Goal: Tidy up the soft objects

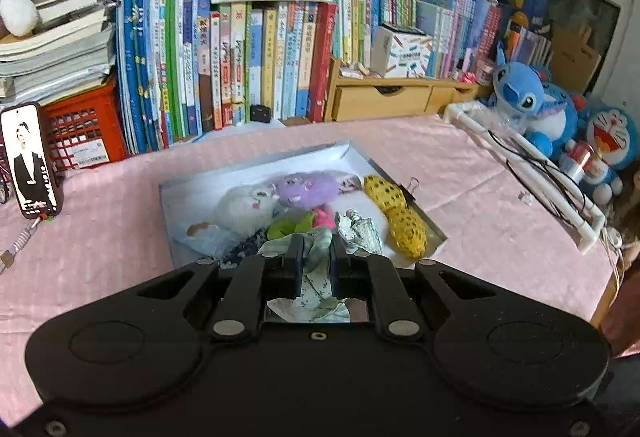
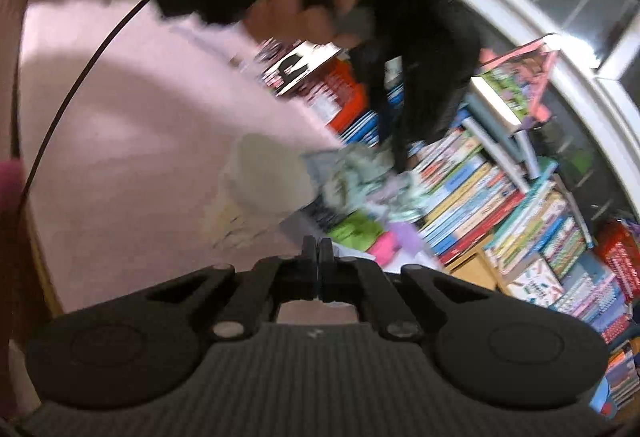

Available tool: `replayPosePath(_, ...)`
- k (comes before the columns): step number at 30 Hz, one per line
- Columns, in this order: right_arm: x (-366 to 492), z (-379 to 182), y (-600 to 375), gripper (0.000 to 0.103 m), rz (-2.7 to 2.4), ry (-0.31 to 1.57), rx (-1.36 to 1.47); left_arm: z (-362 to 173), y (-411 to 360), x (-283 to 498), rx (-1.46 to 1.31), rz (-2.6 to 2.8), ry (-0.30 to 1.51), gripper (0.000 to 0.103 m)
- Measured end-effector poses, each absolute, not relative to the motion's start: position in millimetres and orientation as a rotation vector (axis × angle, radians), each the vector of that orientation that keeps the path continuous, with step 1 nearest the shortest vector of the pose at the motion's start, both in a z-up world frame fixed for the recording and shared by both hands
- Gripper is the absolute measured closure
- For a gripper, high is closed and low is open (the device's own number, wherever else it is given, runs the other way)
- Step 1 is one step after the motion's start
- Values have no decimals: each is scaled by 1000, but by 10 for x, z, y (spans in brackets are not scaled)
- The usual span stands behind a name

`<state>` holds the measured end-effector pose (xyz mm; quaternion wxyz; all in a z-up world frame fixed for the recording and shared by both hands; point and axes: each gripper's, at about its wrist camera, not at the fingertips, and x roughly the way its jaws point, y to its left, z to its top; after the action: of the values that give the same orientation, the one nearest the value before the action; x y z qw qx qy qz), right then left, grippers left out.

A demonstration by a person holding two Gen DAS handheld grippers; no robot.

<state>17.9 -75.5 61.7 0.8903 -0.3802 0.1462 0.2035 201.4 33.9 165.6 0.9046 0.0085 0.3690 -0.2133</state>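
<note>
My left gripper (image 1: 315, 251) is shut on a pale green patterned cloth (image 1: 316, 277), held just above the near edge of a shallow white box (image 1: 256, 173) on the pink tablecloth. The box holds a white plush (image 1: 248, 205), a purple plush (image 1: 306, 189), two yellow knitted pieces (image 1: 396, 213), a green and pink soft item (image 1: 304, 221) and a grey-green folded cloth (image 1: 360, 231). The right wrist view is blurred and tilted. My right gripper (image 2: 317, 253) is shut and empty. It shows the left gripper (image 2: 400, 109) from the side with the pale green cloth (image 2: 360, 177) hanging from it.
A long row of books (image 1: 260, 57) stands behind the box. A red basket (image 1: 84, 133) and a phone (image 1: 30, 161) are at the left. A wooden drawer unit (image 1: 384, 101), a white pipe frame (image 1: 532, 173) and blue plush toys (image 1: 536, 105) are at the right.
</note>
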Motion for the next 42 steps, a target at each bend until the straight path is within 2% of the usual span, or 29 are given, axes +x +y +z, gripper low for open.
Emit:
replayPosePath(6,455,942,-990,101,363,308,-645,1725,343,2191,-22,-400,763,91)
replayPosePath(13,1197,1237,-1440,101,314,500,-342,1649,387,2549,-115,-341,796,91)
replayPosePath(22,2037,1062,-1780,101,323,749,66,1438,527,3036,-237,-251,839,91)
replayPosePath(26,2228,914,-1863,101,340,793,204,1317,592,3188,-276,-211,838,90)
replayPosePath(32,2451,727,-1945,100,397,852,315,1121,703,3385,-369,-181,851,90)
replayPosePath(42,2561,667,-1764,100,359,933,221,862,637,3529,-290,-143,893,89)
